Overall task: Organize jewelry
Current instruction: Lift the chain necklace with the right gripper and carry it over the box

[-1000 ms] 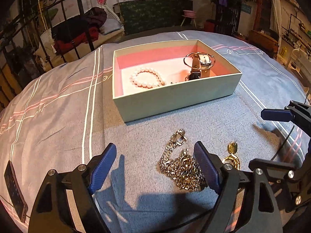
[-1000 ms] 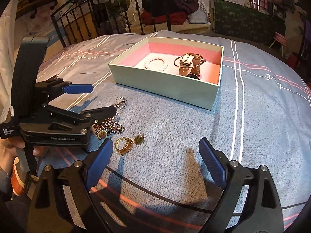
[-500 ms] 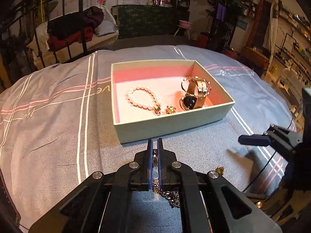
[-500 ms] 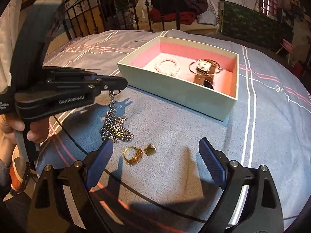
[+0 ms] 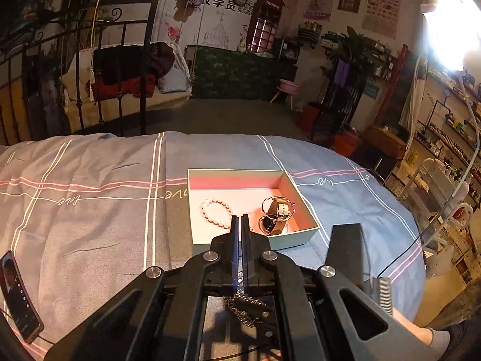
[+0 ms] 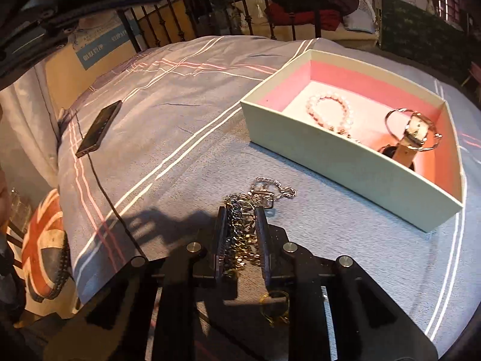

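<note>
1. Open pale-green cardboard box with pink lining (image 6: pixel 345 162) sits on the striped grey-blue bedspread (image 6: pixel 186 126).
2. In box: white pearl bracelet (image 6: pixel 329 111) left, tan-strap watch (image 6: pixel 416 135) with thin metal bangle right.
3. Silver chain necklace (image 6: pixel 261 192) on bedspread, before box.
4. Black phone (image 6: pixel 99 129) far left, near bed edge.

Phone (image 6: pixel 99 128) with cable, flat on striped bedspread (image 5: pixel 90 210), left. Iron bedframe (image 5: pixel 120 60) far left; flag-print stool (image 6: pixel 45 240) near left.

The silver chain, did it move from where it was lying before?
Yes. The silver chain is bunched between the right tongs, with one end lifted toward the box.
</note>
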Demonstrator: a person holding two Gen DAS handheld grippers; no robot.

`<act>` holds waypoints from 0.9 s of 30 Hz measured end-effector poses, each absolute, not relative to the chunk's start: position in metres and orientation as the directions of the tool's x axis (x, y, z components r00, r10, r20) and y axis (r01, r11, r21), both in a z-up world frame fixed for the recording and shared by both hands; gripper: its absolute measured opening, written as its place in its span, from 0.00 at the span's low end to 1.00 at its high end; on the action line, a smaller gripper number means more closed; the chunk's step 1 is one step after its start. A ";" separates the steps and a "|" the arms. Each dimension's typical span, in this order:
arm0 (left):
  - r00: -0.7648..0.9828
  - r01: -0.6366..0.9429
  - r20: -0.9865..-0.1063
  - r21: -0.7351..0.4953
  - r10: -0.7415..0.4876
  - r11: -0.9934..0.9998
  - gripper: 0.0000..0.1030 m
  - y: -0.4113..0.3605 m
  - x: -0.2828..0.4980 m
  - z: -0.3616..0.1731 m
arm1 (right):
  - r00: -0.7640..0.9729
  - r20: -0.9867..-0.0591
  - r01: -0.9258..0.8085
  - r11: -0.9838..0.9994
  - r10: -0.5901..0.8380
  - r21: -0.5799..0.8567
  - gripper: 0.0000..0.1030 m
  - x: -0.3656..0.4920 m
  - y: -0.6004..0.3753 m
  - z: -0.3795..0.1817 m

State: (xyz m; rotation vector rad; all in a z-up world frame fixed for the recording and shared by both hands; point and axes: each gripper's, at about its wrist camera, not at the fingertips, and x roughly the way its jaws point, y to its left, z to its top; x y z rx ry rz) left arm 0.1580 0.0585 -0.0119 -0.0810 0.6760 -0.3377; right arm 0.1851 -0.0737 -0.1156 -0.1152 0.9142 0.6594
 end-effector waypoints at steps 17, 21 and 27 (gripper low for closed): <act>0.613 0.205 -0.748 -0.160 -0.254 0.966 0.01 0.062 0.163 -0.088 | 0.582 -0.639 -0.547 0.824 0.503 0.150 0.09 0.174 -0.118 -0.054; 0.615 0.214 -0.745 -0.159 -0.259 0.964 0.01 0.058 0.163 -0.085 | 0.600 -0.615 -0.557 0.819 0.511 0.137 0.09 0.169 -0.121 -0.042; 0.636 0.227 -0.727 -0.143 -0.258 0.963 0.01 0.053 0.166 -0.073 | 0.652 -0.559 -0.572 0.816 0.513 0.082 0.09 0.169 -0.125 -0.003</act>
